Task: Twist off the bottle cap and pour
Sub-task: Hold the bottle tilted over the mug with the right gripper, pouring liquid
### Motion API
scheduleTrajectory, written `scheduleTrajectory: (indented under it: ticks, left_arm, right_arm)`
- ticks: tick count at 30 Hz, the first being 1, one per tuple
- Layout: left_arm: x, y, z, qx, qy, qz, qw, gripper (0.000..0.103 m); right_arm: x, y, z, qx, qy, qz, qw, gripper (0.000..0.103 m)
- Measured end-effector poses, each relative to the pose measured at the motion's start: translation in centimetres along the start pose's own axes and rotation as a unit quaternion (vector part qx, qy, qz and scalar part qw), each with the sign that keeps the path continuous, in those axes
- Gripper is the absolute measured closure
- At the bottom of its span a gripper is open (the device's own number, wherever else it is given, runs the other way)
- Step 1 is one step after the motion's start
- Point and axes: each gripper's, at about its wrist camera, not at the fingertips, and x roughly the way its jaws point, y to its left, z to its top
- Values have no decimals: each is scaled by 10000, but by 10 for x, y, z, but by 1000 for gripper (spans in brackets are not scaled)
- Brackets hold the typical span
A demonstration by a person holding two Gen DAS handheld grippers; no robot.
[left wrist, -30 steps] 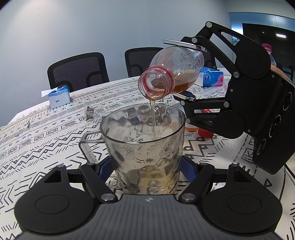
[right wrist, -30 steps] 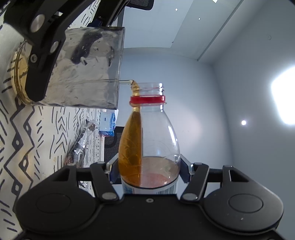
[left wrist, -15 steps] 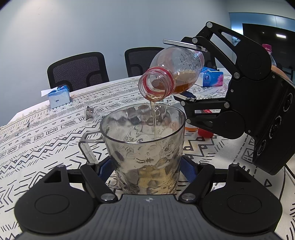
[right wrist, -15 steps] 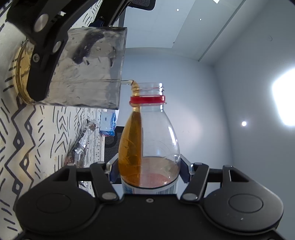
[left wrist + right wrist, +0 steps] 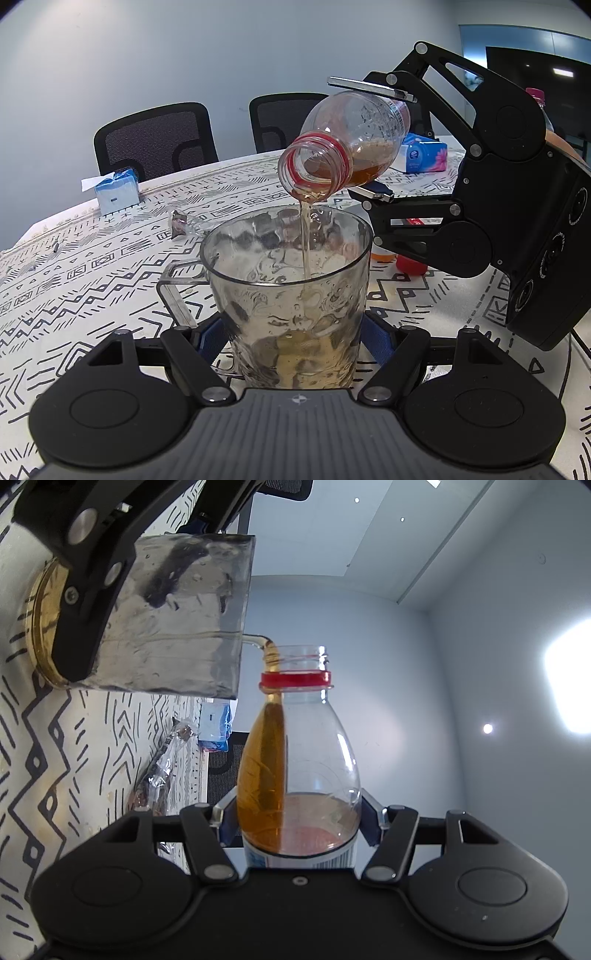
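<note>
A clear bottle (image 5: pixel 354 136) with a red neck ring lies tilted, mouth down, over a clear handled pitcher (image 5: pixel 291 295). A thin stream of amber drink (image 5: pixel 306 236) runs from its mouth into the pitcher, where a shallow amber layer has collected. My right gripper (image 5: pixel 384 140) is shut on the bottle's body; in the right wrist view the bottle (image 5: pixel 299 757) sits between its pads (image 5: pixel 369 823). My left gripper (image 5: pixel 295 332) is shut on the pitcher's lower part, which stands on the patterned tablecloth (image 5: pixel 74 280). The red cap (image 5: pixel 410 264) lies on the table behind the right gripper's lower finger.
A blue tissue pack (image 5: pixel 116 190) sits at the far left and a pink-and-blue one (image 5: pixel 424 153) at the far right. A crumpled clear wrapper (image 5: pixel 181 227) lies behind the pitcher. Two black chairs (image 5: pixel 155 142) stand past the table's far edge. Another pink-capped bottle (image 5: pixel 535 96) shows behind the right gripper.
The drink keeps running from the bottle into the pitcher. The bottle holds slightly less. Neither gripper has moved.
</note>
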Motion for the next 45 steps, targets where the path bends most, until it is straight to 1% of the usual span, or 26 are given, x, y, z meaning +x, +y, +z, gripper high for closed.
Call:
scheduleTrajectory:
  ticks: [27, 45]
  left_arm:
    - [3, 6, 1, -28, 12, -29, 10000, 30]
    - [2, 8, 1, -43, 6, -48, 10000, 30]
  right_arm:
    - [1, 1, 2, -40, -1, -20, 10000, 38]
    - [5, -12, 5, -79, -6, 9, 10000, 38]
